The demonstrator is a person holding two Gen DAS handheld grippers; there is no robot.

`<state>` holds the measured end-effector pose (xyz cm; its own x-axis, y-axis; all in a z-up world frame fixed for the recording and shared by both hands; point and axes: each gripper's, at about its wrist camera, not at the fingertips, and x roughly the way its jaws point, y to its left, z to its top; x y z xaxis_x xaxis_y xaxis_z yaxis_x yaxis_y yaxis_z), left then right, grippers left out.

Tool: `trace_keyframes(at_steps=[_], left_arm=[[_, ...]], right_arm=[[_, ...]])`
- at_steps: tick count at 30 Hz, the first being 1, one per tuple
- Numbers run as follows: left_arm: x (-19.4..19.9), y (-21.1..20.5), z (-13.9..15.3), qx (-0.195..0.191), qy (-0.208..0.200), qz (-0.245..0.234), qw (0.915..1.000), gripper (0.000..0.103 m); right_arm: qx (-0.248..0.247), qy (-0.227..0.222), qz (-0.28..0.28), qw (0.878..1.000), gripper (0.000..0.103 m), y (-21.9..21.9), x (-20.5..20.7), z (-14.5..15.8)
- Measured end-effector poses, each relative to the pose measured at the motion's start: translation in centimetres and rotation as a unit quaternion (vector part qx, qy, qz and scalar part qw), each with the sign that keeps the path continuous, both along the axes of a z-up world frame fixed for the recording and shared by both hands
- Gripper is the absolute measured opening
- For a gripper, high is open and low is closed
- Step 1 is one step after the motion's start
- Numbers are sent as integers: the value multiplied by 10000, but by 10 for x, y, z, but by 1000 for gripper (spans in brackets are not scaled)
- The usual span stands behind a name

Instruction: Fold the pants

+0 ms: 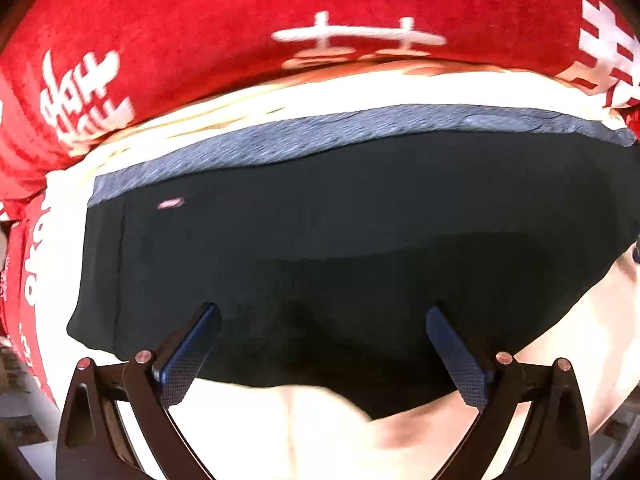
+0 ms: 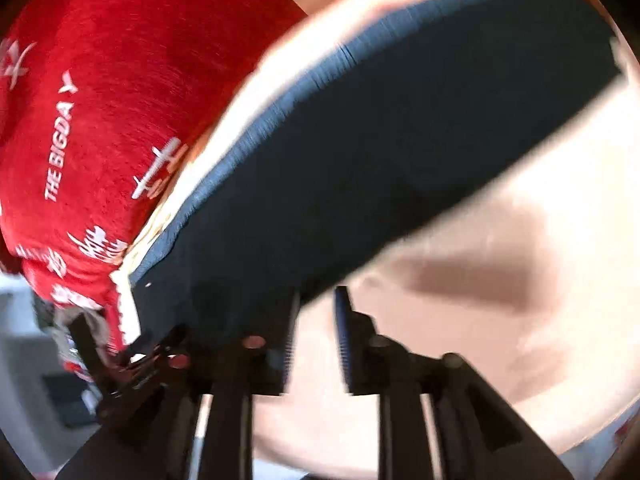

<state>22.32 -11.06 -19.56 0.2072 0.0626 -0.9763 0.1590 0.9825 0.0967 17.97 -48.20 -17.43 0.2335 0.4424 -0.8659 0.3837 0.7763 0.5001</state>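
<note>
The dark pants (image 1: 340,220) lie flat on a cream surface (image 1: 300,432), with a blue-grey waistband (image 1: 320,132) along the far edge. My left gripper (image 1: 322,312) is open, its blue-padded fingers (image 1: 188,356) spread wide just above the near edge of the pants. In the blurred right wrist view the pants (image 2: 380,152) run diagonally from lower left to upper right. My right gripper (image 2: 316,308) is open with a narrow gap, at the near edge of the pants; the left finger (image 2: 290,340) overlaps the cloth edge, with nothing between the jaws.
A red blanket with white characters (image 1: 200,20) lies bunched behind the pants and shows at the left in the right wrist view (image 2: 100,100). Grey floor and dark clutter (image 2: 36,380) lie beyond the surface's left edge.
</note>
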Motion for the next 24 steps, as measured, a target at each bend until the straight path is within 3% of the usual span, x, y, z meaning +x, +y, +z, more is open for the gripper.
trace_keyframes(at_steps=[1, 6, 8, 10, 11, 14, 18, 21, 24], left_arm=[[2, -6, -2, -3, 27, 13, 10000, 103], [7, -36, -21, -29, 261, 40, 9996, 103], [3, -39, -25, 21, 187, 55, 9998, 103], [0, -38, -24, -9, 114, 43, 9999, 103], [-1, -37, -23, -36, 105, 39, 9999, 103], [-4, -40, -24, -22, 82, 4, 10000, 103], [-6, -42, -23, 82, 14, -97, 9999, 103], [-6, -43, -23, 72, 61, -18, 10000, 103], [-6, -42, -24, 31, 127, 105, 9999, 103]], right_arm=[[-82, -86, 110, 9999, 34, 0, 8, 3], [-628, 16, 598, 9962, 33, 6, 37, -7], [-831, 260, 547, 9947, 21, -8, 32, -20], [-596, 133, -45, 9981, 20, -39, 19, -14], [-757, 14, -326, 9966, 21, -54, 14, -6], [-1206, -146, -1296, 9841, 23, -115, -2, 10], [-962, -14, -2393, 9662, 23, -205, -16, -1], [-975, -86, -2618, 9601, 23, -234, -11, -7], [-891, -66, -2539, 9631, 23, -243, -4, -15]])
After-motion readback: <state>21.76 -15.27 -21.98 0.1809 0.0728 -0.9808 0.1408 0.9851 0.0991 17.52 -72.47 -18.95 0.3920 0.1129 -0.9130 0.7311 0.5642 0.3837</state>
